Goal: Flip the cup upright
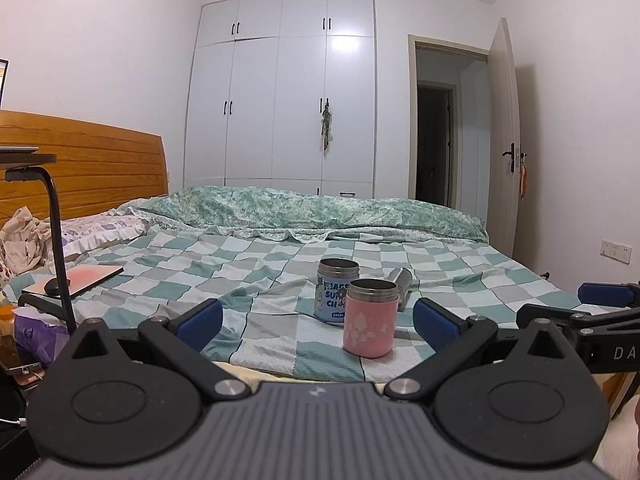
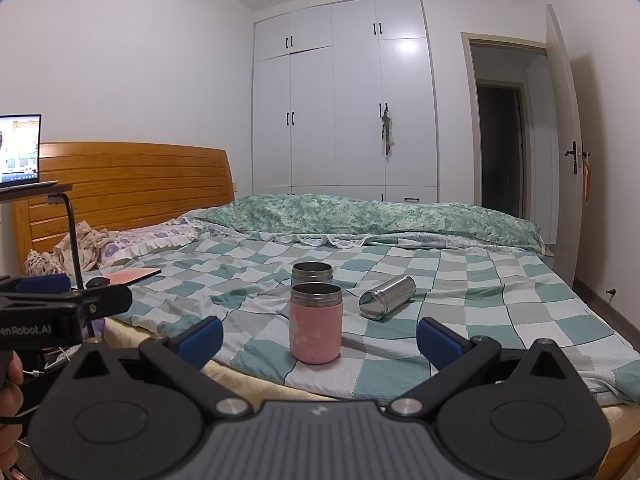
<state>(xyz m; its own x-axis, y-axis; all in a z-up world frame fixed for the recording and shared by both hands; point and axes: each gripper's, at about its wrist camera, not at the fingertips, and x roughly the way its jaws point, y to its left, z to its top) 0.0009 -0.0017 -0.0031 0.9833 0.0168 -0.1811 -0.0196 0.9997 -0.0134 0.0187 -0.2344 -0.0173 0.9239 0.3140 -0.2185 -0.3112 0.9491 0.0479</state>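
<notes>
My left gripper (image 1: 318,322) and right gripper (image 2: 320,340) hover with jaws spread wide, holding nothing. The steel cup (image 2: 387,297) lies on its side on the checkered bed (image 2: 500,304), behind the upright pink cup (image 2: 316,322) and blue cup (image 1: 334,292).

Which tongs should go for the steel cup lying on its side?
Right. The steel cup lies right of the pink cup, with an unobstructed path from the open right tongs; from the left tongs, the pink cup partly blocks it.
</notes>
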